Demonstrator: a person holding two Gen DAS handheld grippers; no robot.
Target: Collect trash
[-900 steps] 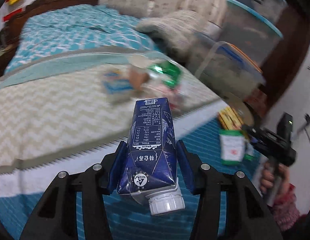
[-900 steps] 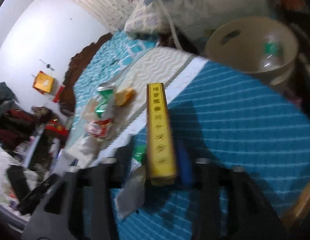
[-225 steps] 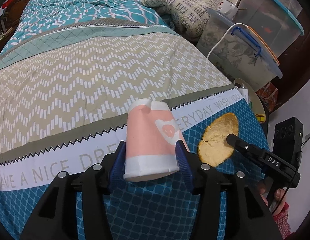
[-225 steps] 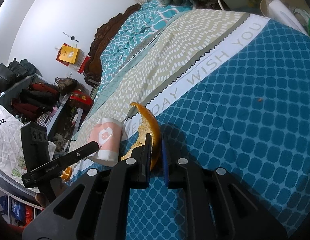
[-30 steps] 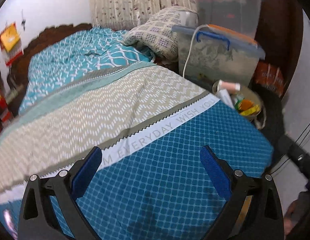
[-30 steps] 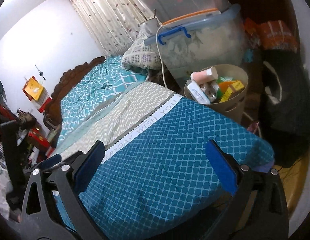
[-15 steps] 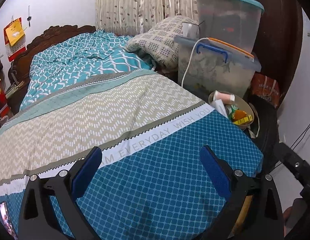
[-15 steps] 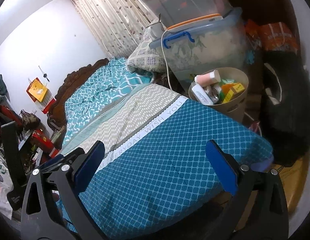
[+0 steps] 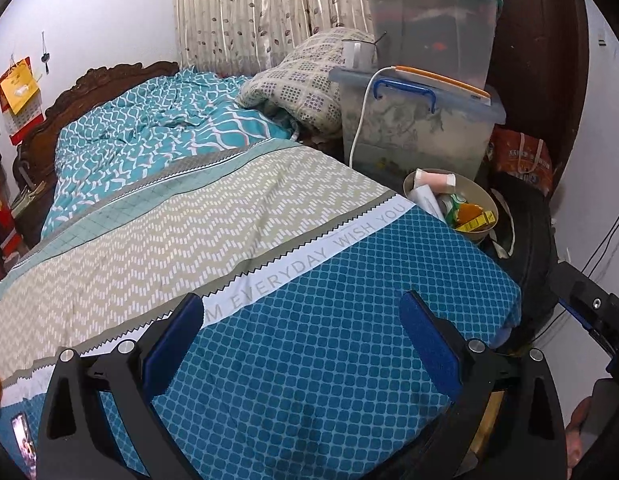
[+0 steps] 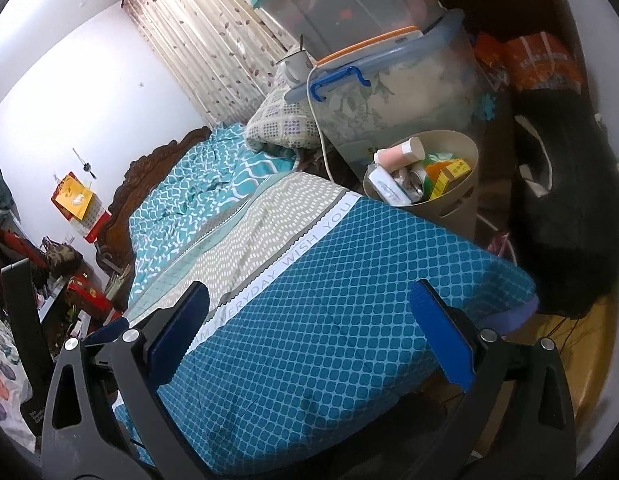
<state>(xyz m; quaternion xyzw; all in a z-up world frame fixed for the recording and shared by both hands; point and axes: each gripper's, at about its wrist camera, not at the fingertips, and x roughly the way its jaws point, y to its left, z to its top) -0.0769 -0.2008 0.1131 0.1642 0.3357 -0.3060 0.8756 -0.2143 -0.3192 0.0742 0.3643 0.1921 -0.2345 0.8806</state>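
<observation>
Two handheld grippers hover above the foot of a bed, both with their blue-padded tongs spread wide and nothing between them. The left gripper (image 9: 301, 344) hangs over the blue diamond-patterned part of the bedspread (image 9: 329, 320), and the right gripper (image 10: 305, 336) hangs over the same blue cloth, angled toward the bed's far corner. A white band printed with words crosses the spread, and beyond it lie a beige zigzag section and a rumpled teal quilt (image 9: 149, 136) up by the carved wooden headboard (image 9: 109, 80).

All the trash in sight sits in a round tan bin (image 10: 457, 196) on the floor, just beside the bed's far corner. Inside it, a pink paper cup (image 10: 397, 154) lies on its side on top, next to a white carton (image 10: 387, 190), a yellow box (image 10: 449, 176) and a piece of orange peel (image 9: 467, 212).

Behind the bin stand stacked clear storage tubs (image 9: 421, 120), with a white cable (image 9: 359, 120) trailing down the lower one, and a checked pillow (image 9: 305, 80) rests beside them. A dark bag (image 10: 565, 208) slumps on the floor to the right of the bin.
</observation>
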